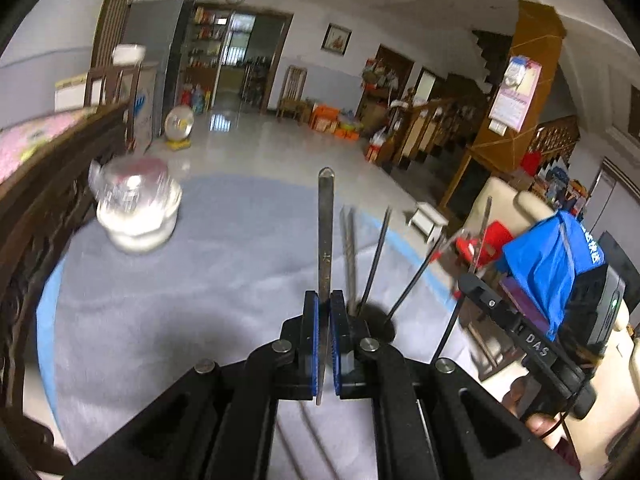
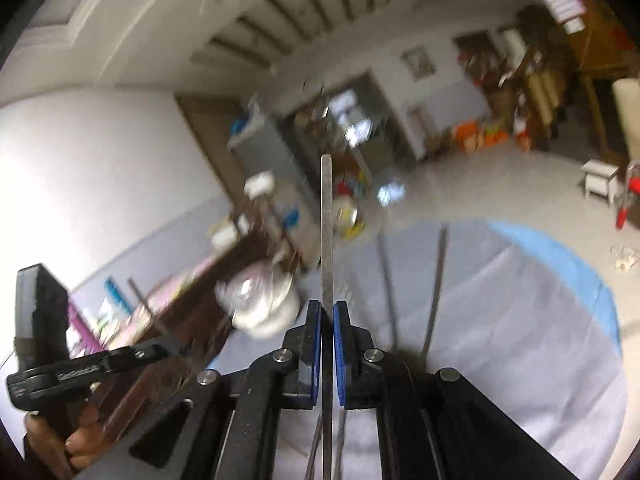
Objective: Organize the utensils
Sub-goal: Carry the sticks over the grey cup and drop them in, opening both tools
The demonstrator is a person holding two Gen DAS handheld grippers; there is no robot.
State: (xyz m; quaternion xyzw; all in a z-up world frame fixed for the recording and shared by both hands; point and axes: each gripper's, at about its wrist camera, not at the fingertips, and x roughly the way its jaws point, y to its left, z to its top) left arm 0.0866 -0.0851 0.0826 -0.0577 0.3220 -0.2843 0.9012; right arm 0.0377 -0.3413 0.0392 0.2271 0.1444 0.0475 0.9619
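Left wrist view puts my left gripper (image 1: 325,300) low in the middle, its blue-padded jaws pressed together on a flat steel utensil handle (image 1: 326,224) that stands upright out of the pinch, rounded tip at the far end. Small engraved marks sit partway up the handle, too faint for me to read. Just right of the jaws a dark round holder (image 1: 376,320) stands on the grey tablecloth (image 1: 208,288), and I count three thin utensils rising from it: a steel pair (image 1: 349,248) close beside my handle and two black sticks (image 1: 378,256) leaning right. Far left on the cloth stands a clear glass jar (image 1: 136,204), blurred, well apart from the holder. The cloth's blue round edge (image 1: 404,244) curves off to the right, with bare cloth between jar and holder. At the right edge I see my right gripper's body, lettered "DAS" (image 1: 536,344).

Right wrist view shows my right gripper (image 2: 328,312) likewise clamped on a flat steel strip (image 2: 327,232) pointing straight up. Two thin rods (image 2: 436,280) stand just right of it, blurred. The left tool (image 2: 80,364) sits at the near left, held in a hand (image 2: 76,440).
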